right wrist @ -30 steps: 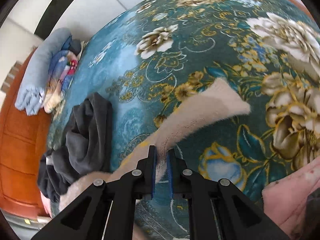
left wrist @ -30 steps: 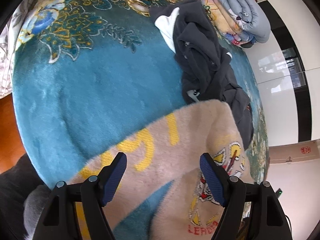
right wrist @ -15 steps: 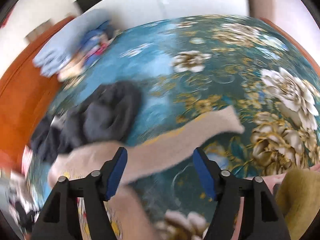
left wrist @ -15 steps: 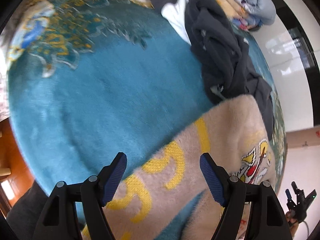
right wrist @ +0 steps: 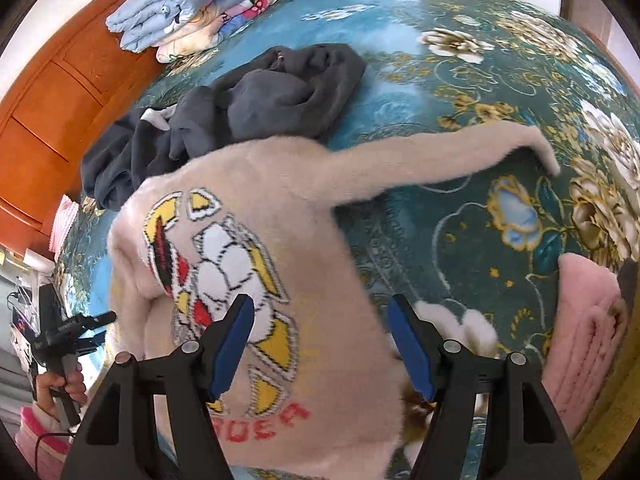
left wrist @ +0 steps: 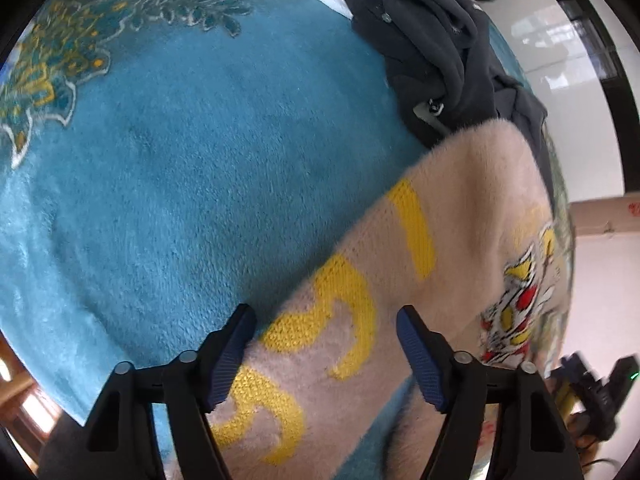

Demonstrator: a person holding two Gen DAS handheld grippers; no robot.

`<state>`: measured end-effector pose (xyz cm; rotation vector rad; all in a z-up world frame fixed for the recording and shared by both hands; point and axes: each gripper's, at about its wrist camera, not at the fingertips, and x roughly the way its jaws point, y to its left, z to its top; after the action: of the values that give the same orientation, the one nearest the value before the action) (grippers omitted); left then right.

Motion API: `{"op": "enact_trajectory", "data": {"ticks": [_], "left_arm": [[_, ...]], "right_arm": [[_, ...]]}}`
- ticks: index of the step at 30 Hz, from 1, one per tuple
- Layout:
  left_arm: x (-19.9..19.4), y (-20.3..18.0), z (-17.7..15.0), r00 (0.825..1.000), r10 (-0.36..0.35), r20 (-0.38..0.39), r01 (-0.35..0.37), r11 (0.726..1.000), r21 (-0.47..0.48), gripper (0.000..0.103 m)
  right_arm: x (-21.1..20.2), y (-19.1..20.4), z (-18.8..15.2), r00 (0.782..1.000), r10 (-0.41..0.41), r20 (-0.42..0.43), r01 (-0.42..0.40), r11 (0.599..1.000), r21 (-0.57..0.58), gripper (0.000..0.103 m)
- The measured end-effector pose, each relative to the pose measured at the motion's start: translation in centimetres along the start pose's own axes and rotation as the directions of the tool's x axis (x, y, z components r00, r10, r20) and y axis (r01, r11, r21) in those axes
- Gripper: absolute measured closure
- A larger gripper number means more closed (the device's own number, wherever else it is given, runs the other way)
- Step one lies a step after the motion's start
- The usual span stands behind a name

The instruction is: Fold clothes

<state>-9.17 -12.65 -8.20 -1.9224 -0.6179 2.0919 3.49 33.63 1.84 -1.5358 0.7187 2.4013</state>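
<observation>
A fluffy beige sweater with a colourful cartoon print and red letters lies on the teal floral blanket. One sleeve stretches out to the right. In the left wrist view the sweater shows yellow knitted letters. My left gripper is open, hovering just above the yellow-lettered part. My right gripper is open and empty above the printed front. The left gripper also shows at the lower left of the right wrist view.
A crumpled dark grey garment lies just beyond the sweater. Folded quilts are stacked by the orange wooden headboard. A pink fluffy item lies at the right edge. The plain teal blanket spreads left of the sweater.
My right gripper let go of the sleeve, opened, and moved over the sweater's printed front. The sleeve now lies on the blanket. My left gripper moved closer to the yellow letters.
</observation>
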Motion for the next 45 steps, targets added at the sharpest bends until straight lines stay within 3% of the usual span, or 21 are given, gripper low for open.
{"op": "enact_trajectory", "data": {"ticks": [3,4,5,8,10,13,25,31,35,40,42,45], "left_arm": [[0.0,-0.6,-0.3,0.999,0.048,-0.003,-0.048,0.998,0.038,0.061],[-0.1,-0.4,-0.3,0.999,0.037,-0.001,-0.037,0.999,0.031,0.083],[-0.3,-0.1,-0.3,1.0,0.023,0.001,-0.023,0.999,0.022,0.093],[-1.0,0.6,-0.3,1.0,-0.015,0.015,0.015,1.0,0.0,0.095],[-2.0,0.7,-0.1,0.999,-0.021,0.044,0.02,1.0,0.012,0.095],[-3.8,-0.1,0.9,0.995,0.036,0.098,-0.044,0.996,0.072,0.095],[-3.6,-0.2,7.4,0.965,0.208,0.158,-0.232,0.961,0.148,0.096],[-2.1,-0.3,7.3,0.973,0.19,0.132,-0.205,0.973,0.109,0.095],[-3.5,-0.2,6.5,0.98,0.148,0.136,-0.16,0.983,0.087,0.09],[-6.2,-0.9,5.0,0.969,0.159,0.191,-0.176,0.981,0.078,0.076],[-7.7,-1.2,3.8,0.968,0.101,0.228,-0.115,0.992,0.048,0.073],[-8.0,-1.9,1.2,0.968,0.001,0.25,-0.005,1.0,0.015,0.055]], "right_arm": [[0.3,1.4,0.0,1.0,-0.005,-0.01,0.004,1.0,-0.021,0.033],[0.3,2.0,0.1,1.0,-0.005,-0.012,0.004,1.0,-0.03,0.033],[0.3,2.5,0.2,1.0,-0.005,-0.013,0.004,0.999,-0.038,0.033],[0.5,3.5,0.4,1.0,-0.011,-0.017,0.01,0.999,-0.052,0.033],[0.6,4.0,0.4,1.0,-0.017,-0.021,0.015,0.998,-0.058,0.033],[0.7,4.7,0.5,0.999,-0.025,-0.025,0.024,0.998,-0.066,0.033],[0.3,5.5,0.9,0.997,-0.07,-0.02,0.068,0.995,-0.072,0.033],[-0.2,3.9,0.3,0.996,-0.088,-0.021,0.087,0.996,-0.025,0.033],[-0.2,2.6,0.1,0.997,-0.073,-0.016,0.073,0.997,0.033,0.033],[-1.1,2.5,-0.1,0.998,-0.055,0.027,0.055,0.998,-0.004,0.033],[-1.8,2.1,-0.2,0.997,-0.054,0.054,0.056,0.998,-0.022,0.033],[-2.3,0.7,-0.4,0.995,-0.072,0.068,0.073,0.997,-0.013,0.033]]}}
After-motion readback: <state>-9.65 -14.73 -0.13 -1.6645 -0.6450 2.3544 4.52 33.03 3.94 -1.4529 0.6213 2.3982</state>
